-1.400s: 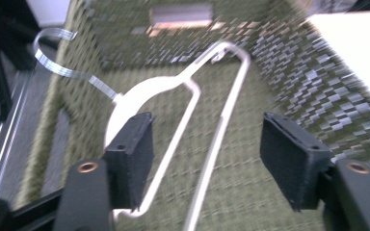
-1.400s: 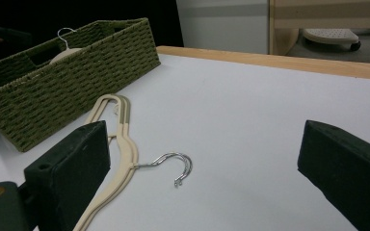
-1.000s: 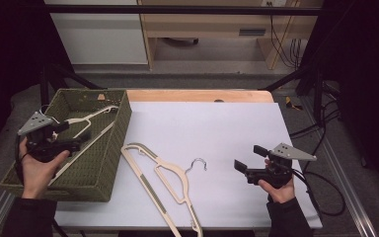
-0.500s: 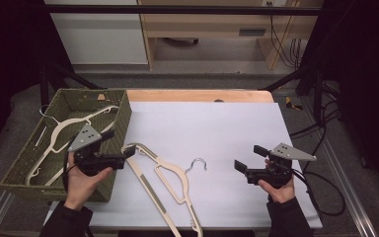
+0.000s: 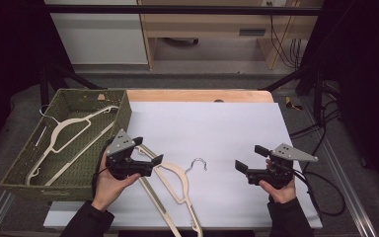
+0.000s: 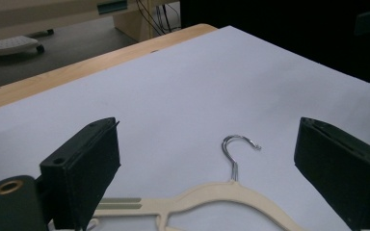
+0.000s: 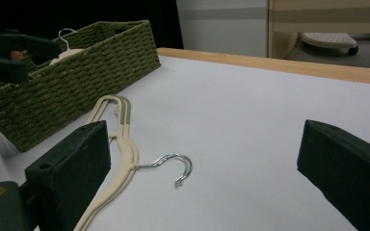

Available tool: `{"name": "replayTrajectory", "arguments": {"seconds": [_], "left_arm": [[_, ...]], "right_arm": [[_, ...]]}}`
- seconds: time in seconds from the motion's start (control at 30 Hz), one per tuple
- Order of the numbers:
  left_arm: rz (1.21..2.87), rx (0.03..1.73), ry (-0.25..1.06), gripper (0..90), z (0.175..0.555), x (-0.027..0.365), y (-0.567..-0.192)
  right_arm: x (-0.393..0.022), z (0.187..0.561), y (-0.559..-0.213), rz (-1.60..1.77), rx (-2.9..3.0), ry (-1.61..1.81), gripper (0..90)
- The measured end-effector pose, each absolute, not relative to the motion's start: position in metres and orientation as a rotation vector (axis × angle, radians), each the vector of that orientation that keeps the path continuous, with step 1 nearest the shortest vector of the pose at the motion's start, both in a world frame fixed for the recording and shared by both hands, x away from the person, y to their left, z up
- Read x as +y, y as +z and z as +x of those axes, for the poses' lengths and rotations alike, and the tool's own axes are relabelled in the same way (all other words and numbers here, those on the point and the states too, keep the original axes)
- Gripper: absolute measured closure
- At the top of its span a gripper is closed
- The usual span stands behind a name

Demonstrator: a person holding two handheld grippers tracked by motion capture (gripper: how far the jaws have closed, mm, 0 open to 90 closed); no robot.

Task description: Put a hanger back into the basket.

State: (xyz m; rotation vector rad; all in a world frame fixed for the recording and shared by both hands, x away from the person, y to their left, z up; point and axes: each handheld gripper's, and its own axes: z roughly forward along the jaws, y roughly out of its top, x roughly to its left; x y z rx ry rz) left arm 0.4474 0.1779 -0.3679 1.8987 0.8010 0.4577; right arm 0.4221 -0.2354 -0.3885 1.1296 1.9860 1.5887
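One hanger (image 5: pixel 61 134) lies in the basket (image 5: pixel 123 109) already. My left tongs (image 5: pixel 149 152), wide open and empty, hover over the second hanger (image 5: pixel 177 178) on the surface (image 5: pixel 217 128); right tongs (image 5: pixel 249 157) wait open, empty.

The high view is looking forward and down over the whole table (image 5: pixel 237 133). Each gripper view is sitting low and close above it, facing inward, and all three are sharing the cream hanger (image 5: pixel 175 180) (image 6: pixel 212 195) (image 7: pixel 120 144).
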Motion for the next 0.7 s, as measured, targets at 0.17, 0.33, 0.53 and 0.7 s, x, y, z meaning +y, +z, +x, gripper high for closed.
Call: {"name": "replayTrajectory", "arguments": {"seconds": [0.17, 0.33, 0.53, 0.7], "left_arm": [[1.937, 0.796, 0.425, 9.5, 0.452, 0.162, -0.378], [1.972, 0.798, 0.397, 10.5, 0.457, 0.148, -0.390], [2.027, 0.795, 0.354, 13.4, 0.466, 0.131, -0.404], [2.090, 0.789, 0.350, 17.4, 0.472, 0.116, -0.418]], "right_arm": [[-0.236, 0.422, -0.388, 1.130, 1.983, 1.592, 5.0], [-0.235, 0.421, -0.388, 1.135, 1.978, 1.590, 5.0], [-0.238, 0.419, -0.386, 1.122, 1.975, 1.602, 5.0], [-0.239, 0.420, -0.386, 1.126, 1.972, 1.598, 5.1]]}}
